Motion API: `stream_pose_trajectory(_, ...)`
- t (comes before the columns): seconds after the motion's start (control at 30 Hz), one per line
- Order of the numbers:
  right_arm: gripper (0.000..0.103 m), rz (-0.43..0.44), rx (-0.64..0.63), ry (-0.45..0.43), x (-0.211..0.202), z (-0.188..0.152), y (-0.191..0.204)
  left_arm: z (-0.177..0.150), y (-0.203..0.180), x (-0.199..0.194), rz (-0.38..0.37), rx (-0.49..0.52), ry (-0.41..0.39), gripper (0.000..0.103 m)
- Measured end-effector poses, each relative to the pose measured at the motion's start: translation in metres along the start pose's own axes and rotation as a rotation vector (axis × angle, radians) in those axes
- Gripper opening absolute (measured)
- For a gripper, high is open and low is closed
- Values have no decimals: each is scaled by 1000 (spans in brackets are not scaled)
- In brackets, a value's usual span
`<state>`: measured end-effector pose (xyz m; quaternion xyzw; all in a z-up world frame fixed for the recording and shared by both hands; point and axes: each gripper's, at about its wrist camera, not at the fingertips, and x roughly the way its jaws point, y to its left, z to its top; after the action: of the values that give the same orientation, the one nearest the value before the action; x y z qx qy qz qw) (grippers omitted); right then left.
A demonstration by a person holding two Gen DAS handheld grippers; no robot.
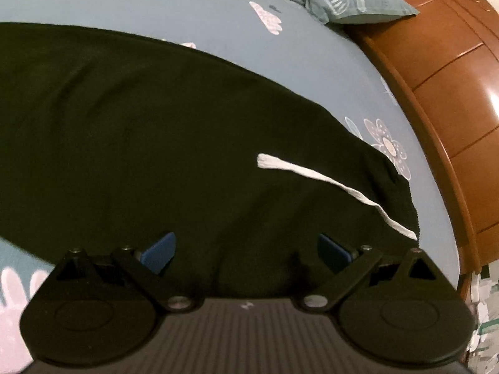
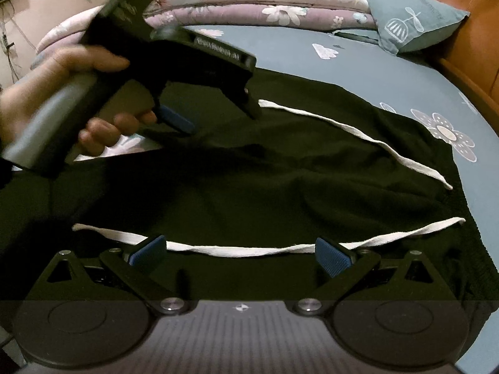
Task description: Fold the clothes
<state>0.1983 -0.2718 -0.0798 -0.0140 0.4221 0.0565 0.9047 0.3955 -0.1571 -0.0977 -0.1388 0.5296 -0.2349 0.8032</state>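
Black garment [image 2: 265, 180] is spread flat on bed [image 2: 389, 71], frame center. Left gripper [image 1: 246, 251] & right gripper [image 2: 238, 254]: jaws spread, nothing pinched. Risk: white drawstrings [image 2: 237, 246] get snagged, fabric bunched.

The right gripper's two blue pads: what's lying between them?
Between the right gripper's open pads a white drawstring runs across the black garment, seen in the right wrist view. Nothing else lies there.
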Motion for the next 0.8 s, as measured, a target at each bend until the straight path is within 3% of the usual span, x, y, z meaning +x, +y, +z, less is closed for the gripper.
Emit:
stream_pose_trajectory(0.23,103,-28,42,0,4,2,-12,-14,-36,-59,35,100,-74,98)
stream_pose_trajectory(0.43,103,-74,76,19,9,-1,-24,-56,-49,-99,125,110,-26,98)
stream_pose_trajectory(0.57,103,-85,102,18,8,-2,-31,-78,-63,-125,141,122,-3,98)
stream_pose_trajectory(0.8,103,-89,126,18,8,-1,-36,-111,-99,-169,258,209,-44,98)
